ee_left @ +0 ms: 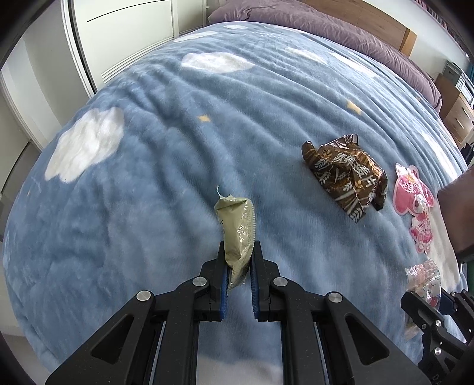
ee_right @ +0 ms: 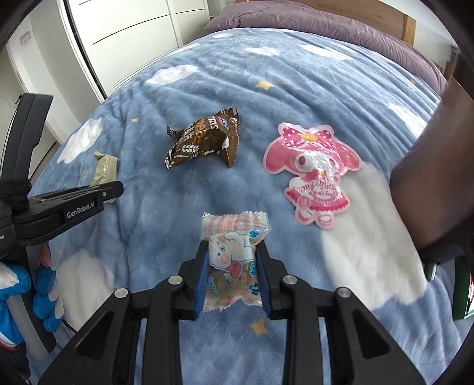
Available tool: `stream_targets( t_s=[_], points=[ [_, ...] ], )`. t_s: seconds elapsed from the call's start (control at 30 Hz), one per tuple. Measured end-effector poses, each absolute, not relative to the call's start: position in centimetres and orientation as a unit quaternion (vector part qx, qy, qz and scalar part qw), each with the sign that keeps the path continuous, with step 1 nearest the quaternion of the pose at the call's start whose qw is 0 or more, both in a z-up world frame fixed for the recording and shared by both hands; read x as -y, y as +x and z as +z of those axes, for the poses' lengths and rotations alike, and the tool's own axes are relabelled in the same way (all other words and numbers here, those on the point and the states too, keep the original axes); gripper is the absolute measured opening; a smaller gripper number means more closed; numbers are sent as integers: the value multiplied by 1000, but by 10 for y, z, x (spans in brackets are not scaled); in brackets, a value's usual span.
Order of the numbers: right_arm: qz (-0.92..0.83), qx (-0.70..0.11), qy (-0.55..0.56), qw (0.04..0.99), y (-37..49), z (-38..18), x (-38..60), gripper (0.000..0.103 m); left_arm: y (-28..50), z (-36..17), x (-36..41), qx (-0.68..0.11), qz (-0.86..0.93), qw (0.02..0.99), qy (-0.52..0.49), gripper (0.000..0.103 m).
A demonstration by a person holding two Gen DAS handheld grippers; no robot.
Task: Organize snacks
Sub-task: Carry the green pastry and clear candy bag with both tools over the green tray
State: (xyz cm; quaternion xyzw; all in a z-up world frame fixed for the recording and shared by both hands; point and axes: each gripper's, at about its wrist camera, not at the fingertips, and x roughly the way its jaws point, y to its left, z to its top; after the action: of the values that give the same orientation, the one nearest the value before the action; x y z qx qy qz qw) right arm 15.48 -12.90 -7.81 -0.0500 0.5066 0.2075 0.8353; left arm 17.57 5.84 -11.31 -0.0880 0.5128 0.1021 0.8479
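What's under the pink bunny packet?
The pink bunny packet lies flat on the blue cloud blanket, partly over a white cloud patch. Whatever sits directly beneath it is covered, so nothing more can be seen.

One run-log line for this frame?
left gripper: shut on olive packet | right gripper: shut on clear bunny packet | on blanket: brown wrapper, pink character pouch

Bed (ee_left: 207,133) covered by a blue fleece blanket (ee_right: 326,88) with white clouds and yellow stars. Purple duvet (ee_left: 326,26) bunched against the wooden headboard (ee_left: 370,14). White wardrobe doors (ee_right: 133,26) behind. Wooden drawer unit (ee_left: 459,115) beside the bed. Daylight, even.
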Motion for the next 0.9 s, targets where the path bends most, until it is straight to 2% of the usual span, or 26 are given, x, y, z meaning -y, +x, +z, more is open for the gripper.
stream_targets(
  t_s=[0.9],
  points=[
    [175, -499, -22, 848, 106, -53, 165, 0, 131, -88, -40, -492, 81, 864, -72, 10]
  ],
)
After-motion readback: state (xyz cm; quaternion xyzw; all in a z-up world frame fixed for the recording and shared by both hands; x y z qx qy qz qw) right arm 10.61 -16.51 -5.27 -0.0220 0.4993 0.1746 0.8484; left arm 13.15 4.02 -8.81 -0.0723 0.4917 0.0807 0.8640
